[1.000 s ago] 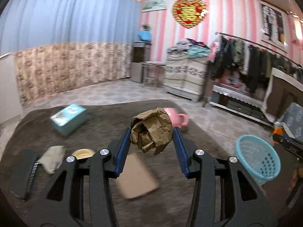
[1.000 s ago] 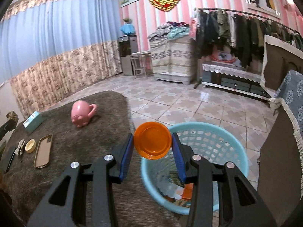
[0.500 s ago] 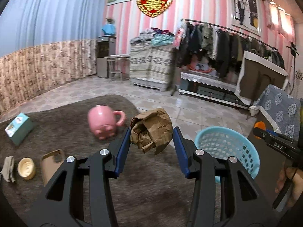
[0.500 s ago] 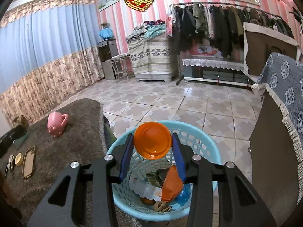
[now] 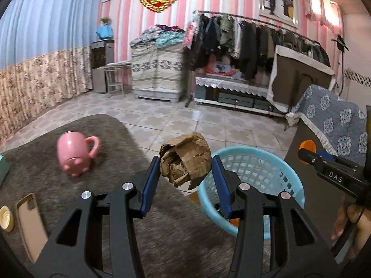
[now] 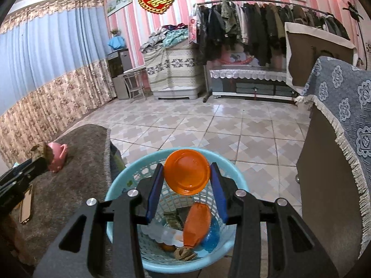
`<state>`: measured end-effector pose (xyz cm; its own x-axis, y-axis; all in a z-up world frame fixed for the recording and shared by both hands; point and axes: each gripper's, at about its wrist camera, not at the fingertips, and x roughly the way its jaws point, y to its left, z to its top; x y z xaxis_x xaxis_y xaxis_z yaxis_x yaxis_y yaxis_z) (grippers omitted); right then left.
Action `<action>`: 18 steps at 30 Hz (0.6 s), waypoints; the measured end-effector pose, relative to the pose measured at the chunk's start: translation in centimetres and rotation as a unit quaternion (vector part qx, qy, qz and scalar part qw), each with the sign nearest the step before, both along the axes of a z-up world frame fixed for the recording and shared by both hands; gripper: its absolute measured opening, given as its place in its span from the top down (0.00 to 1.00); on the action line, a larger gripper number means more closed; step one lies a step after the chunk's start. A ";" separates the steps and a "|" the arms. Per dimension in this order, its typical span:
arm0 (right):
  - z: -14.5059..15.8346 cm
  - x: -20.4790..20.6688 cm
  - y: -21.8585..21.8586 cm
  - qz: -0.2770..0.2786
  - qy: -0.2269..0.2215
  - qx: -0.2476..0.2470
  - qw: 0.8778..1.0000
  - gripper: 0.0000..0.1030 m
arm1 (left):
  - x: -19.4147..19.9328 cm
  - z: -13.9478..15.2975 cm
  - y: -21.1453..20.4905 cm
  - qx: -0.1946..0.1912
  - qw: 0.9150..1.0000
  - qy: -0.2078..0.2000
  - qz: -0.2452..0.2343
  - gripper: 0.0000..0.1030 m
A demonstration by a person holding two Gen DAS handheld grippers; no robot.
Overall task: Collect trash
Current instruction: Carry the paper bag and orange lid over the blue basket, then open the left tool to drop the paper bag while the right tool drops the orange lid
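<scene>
Over blue basket (image 6: 120, 185) | right gripper (image 6: 186, 177) clamped on orange lid (image 6: 186, 172) — trash below | left gripper (image 5: 185, 169) pinching crumpled brown paper (image 5: 185, 159) — beside basket, above brown surface (image 5: 69, 185)

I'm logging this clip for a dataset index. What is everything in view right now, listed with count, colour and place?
Crumpled brown paper bag: 1, brown, between left tool's fingers.
Round orange plastic lid: 1, orange, between right tool's fingers, over the basket.
Light blue plastic mesh basket: 1, light blue, on floor beside the rug, trash inside.
Pink ceramic mug: 1, pink, lying on the rug.
Tan phone case: 1, tan, rug's near left.
Small cream round dish: 1, cream, left of the case.
Grey-brown shaggy rug: 1, on tiled floor.
Clothes rack: 1, dark garments, back wall.
Left tool: 1, black, blue pads.
Right tool: 1, black, blue pads.
</scene>
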<state>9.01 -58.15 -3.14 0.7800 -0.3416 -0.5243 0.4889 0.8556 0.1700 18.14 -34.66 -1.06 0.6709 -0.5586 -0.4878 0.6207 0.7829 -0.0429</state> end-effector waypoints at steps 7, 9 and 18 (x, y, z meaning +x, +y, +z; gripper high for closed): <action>-0.7 0.4 -0.4 -0.005 0.012 -0.001 1.000 0.60 | 0.6 -2.1 -5.3 0.025 0.999 0.003 -0.041 0.57; -1.2 0.7 -0.8 -0.010 0.021 0.001 1.000 0.60 | 1.1 -2.7 -6.5 0.029 0.998 0.013 -0.051 0.57; -2.4 0.7 -2.4 -0.037 0.027 0.019 0.999 0.60 | 1.6 -4.7 -11.1 0.038 0.995 0.024 -0.085 0.51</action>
